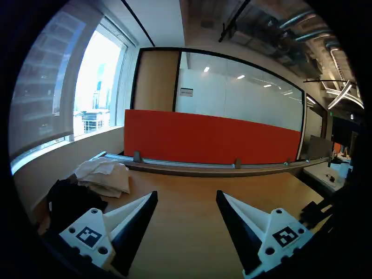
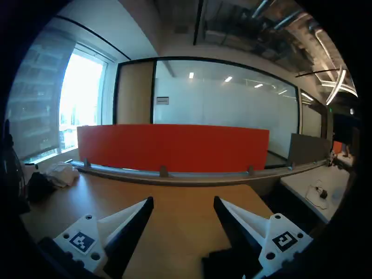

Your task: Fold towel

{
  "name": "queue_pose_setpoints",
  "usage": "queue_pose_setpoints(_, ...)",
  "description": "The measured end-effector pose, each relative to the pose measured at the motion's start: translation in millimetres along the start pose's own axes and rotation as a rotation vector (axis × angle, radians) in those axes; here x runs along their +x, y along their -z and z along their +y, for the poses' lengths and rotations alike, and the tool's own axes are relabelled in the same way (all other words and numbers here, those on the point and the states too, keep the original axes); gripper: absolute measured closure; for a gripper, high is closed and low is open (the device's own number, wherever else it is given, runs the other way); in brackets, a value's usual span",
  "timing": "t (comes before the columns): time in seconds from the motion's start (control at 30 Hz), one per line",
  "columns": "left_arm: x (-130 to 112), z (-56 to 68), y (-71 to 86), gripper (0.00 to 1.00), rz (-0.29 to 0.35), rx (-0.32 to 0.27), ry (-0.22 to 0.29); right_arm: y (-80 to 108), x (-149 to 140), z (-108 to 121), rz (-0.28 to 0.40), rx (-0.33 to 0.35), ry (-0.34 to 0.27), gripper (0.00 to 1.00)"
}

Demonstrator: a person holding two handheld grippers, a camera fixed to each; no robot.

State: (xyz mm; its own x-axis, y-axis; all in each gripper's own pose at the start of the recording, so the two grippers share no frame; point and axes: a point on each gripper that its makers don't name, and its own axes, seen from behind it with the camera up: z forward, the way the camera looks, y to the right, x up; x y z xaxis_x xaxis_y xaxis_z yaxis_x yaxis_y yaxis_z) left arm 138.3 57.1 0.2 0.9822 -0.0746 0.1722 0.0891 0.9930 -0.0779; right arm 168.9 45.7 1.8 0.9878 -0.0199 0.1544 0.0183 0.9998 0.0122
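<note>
The left gripper (image 1: 186, 193) and right gripper (image 2: 183, 199) both gape wide and empty above the tan wooden desk (image 1: 260, 186), while the crumpled white cloth towel (image 1: 104, 174) lies at its far left corner just beside a black bundle (image 1: 69, 202), so a careless pinch would likely snag both.

An orange partition (image 1: 209, 137) stands along the wooden table's (image 1: 186, 218) far edge. Behind the partition runs a glass wall (image 1: 242, 93); left of it, a bright window (image 1: 95, 93). A dark bundle (image 1: 69, 202) lies on the table near the partition's left end.
</note>
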Motion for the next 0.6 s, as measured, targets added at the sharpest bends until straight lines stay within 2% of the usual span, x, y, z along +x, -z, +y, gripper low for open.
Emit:
queue_pose_setpoints(0.3, 18.2, -10.6, -1.4, 0.07, 0.069, 0.042, -0.022, -6.5, 10.3, -38.6, 0.043, 0.018, -0.056, 0.0)
queue_pose_setpoints(0.5, 23.2, -10.4, -2.4, 0.07, 0.093, 0.042, -0.042, -11.2, 10.9, -55.2, 0.052, 0.028, -0.058, 0.0)
queue_pose_setpoints(0.6, 16.6, -13.2, -4.8, 0.07, 0.083, 0.053, -0.052, -12.8, 8.1, -66.4, 0.047, 0.044, -0.046, 0.0)
